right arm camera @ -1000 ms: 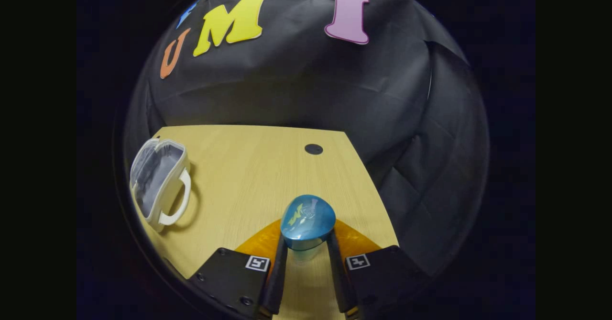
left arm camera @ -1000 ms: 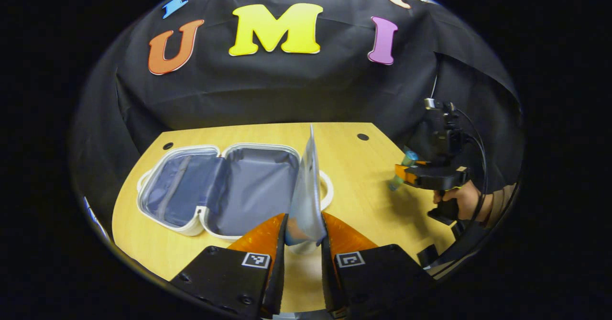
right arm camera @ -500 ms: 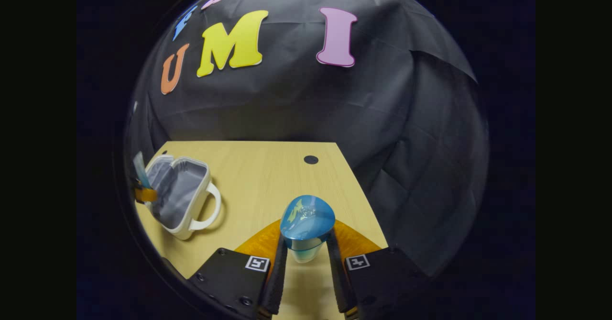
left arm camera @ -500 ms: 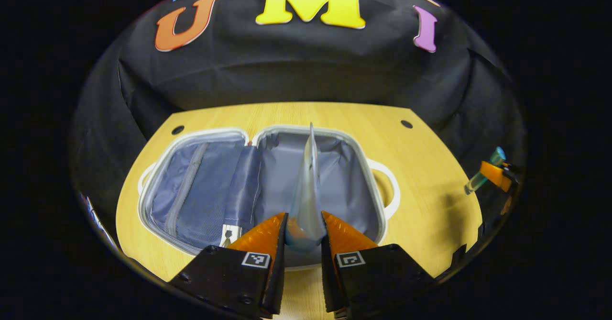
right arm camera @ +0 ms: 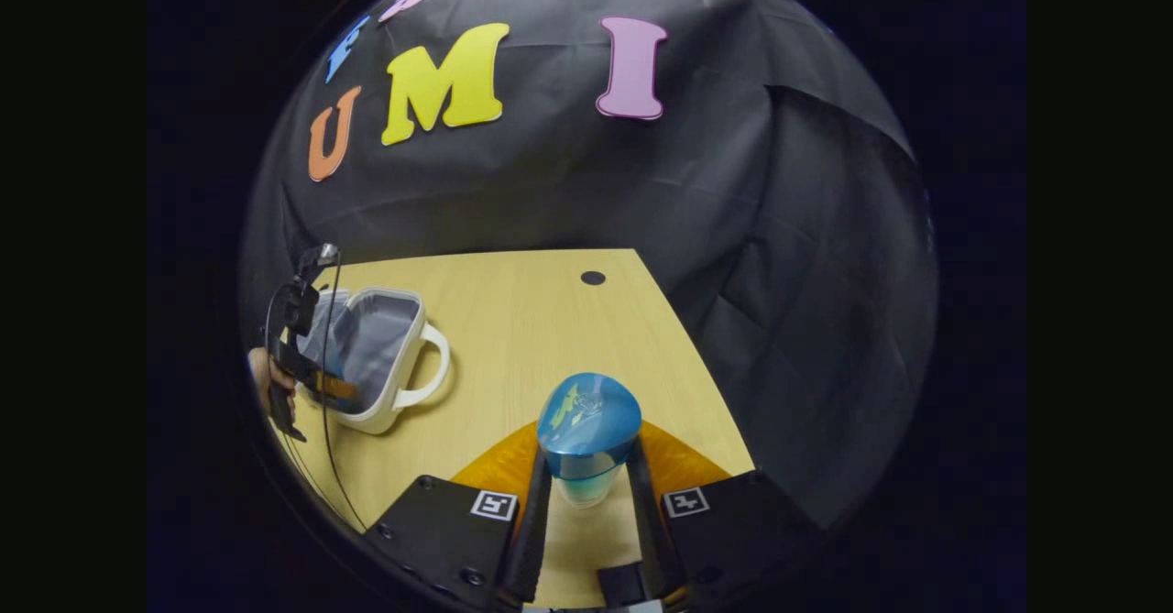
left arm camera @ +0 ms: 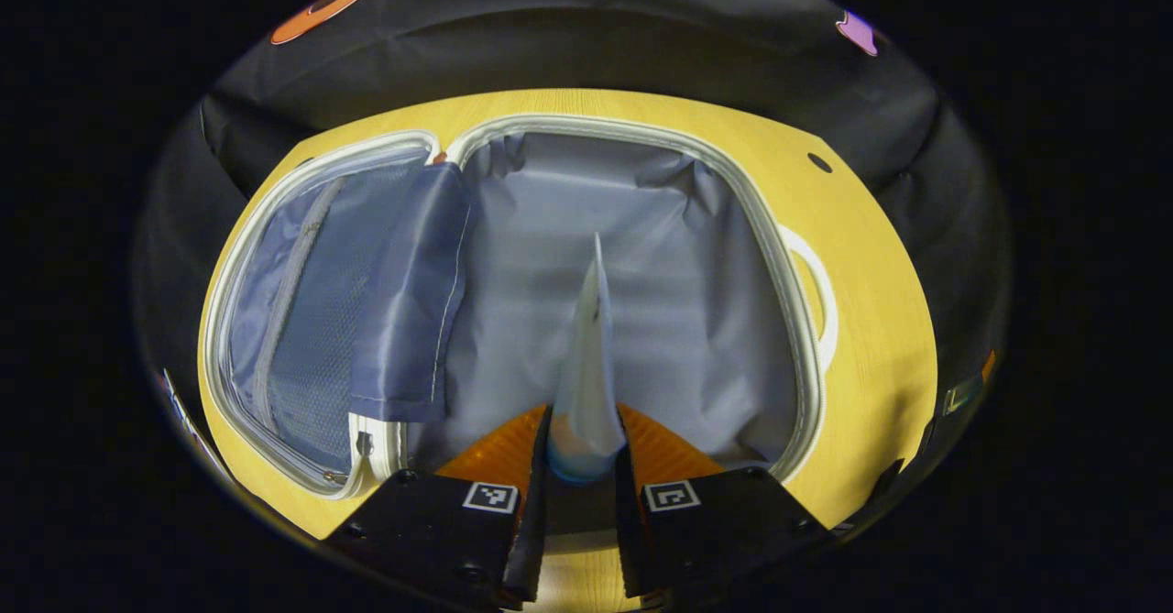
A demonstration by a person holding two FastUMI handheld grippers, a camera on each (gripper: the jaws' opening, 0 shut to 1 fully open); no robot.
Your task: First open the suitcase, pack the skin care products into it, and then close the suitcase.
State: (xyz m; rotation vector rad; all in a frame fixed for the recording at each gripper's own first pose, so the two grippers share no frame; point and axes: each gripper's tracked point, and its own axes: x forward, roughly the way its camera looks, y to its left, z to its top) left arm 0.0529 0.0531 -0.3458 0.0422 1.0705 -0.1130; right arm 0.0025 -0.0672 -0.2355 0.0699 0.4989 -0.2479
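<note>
Packing step under way. Suitcase is lying open on the counter, lid half at left. Left gripper is pinching a flat tube, hanging over the right half; next, probably lowering and releasing. Right gripper, well off to the right, is clamping a blue-capped bottle.
</note>
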